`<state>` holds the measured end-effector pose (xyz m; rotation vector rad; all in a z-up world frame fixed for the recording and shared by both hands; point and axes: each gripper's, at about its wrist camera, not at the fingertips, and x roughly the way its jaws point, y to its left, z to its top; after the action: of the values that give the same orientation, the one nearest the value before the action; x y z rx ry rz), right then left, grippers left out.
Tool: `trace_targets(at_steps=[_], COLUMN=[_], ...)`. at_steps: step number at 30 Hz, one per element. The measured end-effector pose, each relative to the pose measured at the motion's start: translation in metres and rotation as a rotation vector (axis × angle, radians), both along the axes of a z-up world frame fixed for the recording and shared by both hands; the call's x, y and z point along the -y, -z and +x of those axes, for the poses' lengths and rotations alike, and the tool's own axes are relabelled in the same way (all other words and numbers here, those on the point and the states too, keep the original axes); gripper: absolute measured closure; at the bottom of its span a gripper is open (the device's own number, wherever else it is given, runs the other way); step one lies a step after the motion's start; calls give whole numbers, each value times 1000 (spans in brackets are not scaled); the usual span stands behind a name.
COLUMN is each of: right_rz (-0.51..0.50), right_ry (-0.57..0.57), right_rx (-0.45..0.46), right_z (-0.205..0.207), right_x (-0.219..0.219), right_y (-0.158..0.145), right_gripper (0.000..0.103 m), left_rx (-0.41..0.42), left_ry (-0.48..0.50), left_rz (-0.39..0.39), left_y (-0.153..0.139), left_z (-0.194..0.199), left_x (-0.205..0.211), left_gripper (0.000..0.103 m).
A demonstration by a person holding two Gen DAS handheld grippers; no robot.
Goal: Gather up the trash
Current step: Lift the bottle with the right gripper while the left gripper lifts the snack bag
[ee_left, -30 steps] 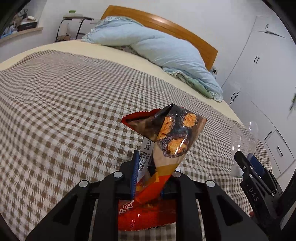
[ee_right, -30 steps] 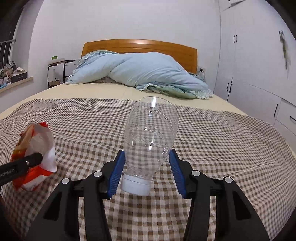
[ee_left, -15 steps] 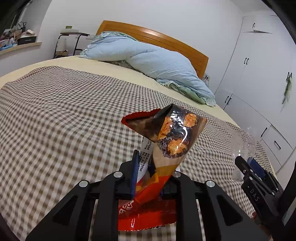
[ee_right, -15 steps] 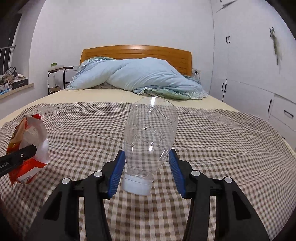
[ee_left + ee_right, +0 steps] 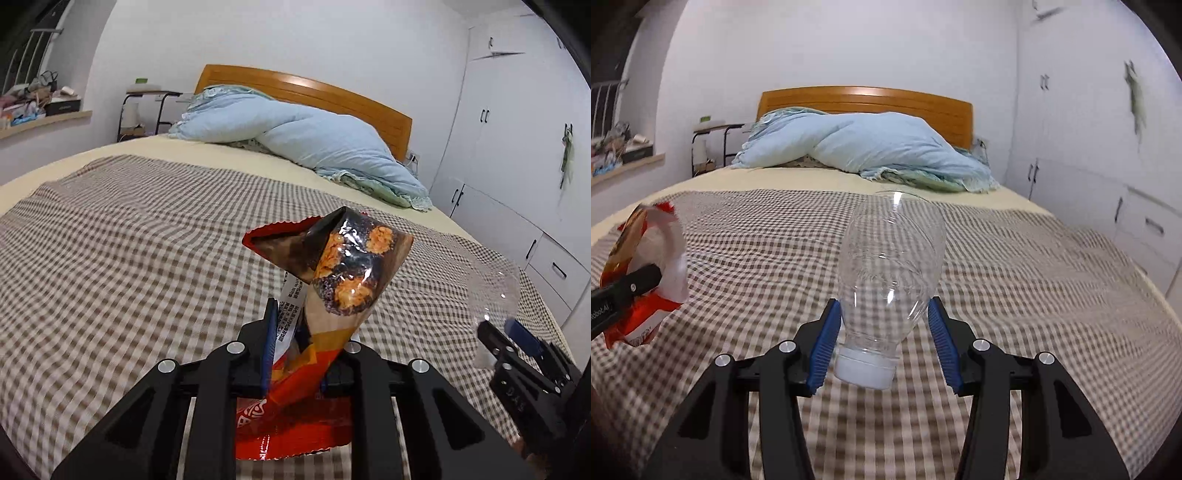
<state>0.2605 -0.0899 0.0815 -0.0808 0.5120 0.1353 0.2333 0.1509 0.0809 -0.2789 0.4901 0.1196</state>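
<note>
- My left gripper (image 5: pixel 295 354) is clamped on the lower part of a snack bag (image 5: pixel 332 280); the bag's long axis rises toward the headboard (image 5: pixel 306 92), torn mouth uppermost.
- My right gripper (image 5: pixel 882 339) pinches a clear bottle (image 5: pixel 890 266) at its shoulder, white cap (image 5: pixel 862 371) toward me, base toward the headboard.
- Both hang over the checked blanket (image 5: pixel 1015 280), well short of the headboard.
</note>
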Motion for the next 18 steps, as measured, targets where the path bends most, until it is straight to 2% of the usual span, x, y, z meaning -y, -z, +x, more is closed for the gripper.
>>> trace_targets(at_steps=[7, 18], right_rz=[6, -20], right_ry=[36, 63], right_rx=[-23, 7], right_z=[-27, -77], right_x=[9, 11], right_y=[0, -6], right_gripper=[55, 55], left_rx=[-46, -52], left_ry=[11, 72], left_rz=[-61, -71], left_y=[2, -4], left_z=[-34, -78], left_x=[0, 18], left_gripper=[88, 88])
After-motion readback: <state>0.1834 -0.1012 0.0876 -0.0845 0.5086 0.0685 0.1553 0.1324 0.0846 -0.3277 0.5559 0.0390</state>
